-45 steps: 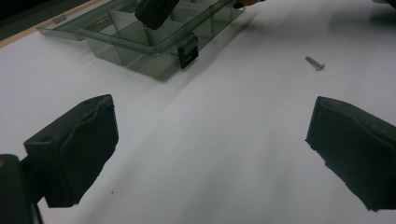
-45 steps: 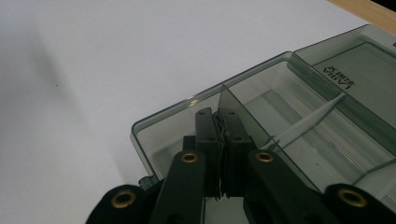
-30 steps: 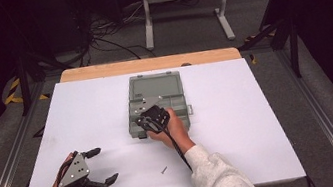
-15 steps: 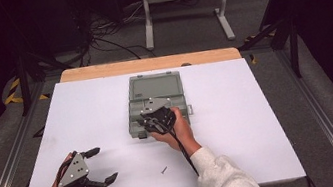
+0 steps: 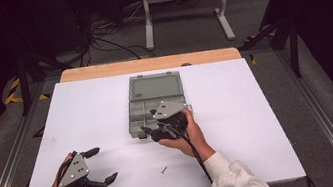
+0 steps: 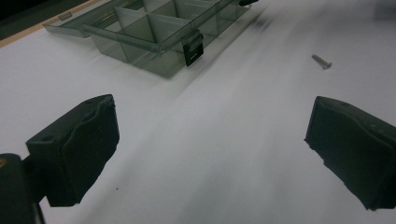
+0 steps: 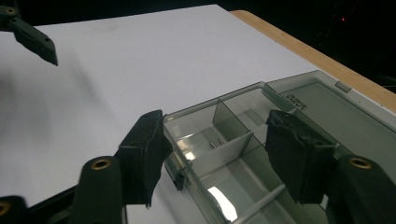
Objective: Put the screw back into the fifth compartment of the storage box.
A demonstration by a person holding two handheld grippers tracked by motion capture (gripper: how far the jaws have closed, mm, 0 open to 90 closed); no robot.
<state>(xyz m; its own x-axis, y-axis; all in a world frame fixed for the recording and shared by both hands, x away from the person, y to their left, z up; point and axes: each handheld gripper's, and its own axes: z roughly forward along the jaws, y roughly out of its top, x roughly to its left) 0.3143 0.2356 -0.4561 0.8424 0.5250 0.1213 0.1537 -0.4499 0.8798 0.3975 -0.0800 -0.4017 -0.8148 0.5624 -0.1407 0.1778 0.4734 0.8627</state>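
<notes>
Organizer box [image 5: 156, 102]: lying open on the white bench [image 5: 270, 122], lid folded back toward the bench's wooden far edge.
Right tongs [image 5: 149, 132]: hovering at the box's near edge, jaws having just been opening, nothing between them.
Box compartment: what seem to be two small screws [image 7: 215, 143] lying inside.
Left tongs [image 5: 102, 164]: gaping wide, empty, resting well left of the box.
Loose screw [image 5: 164, 170]: lying on the bench just in front of the box.
</notes>
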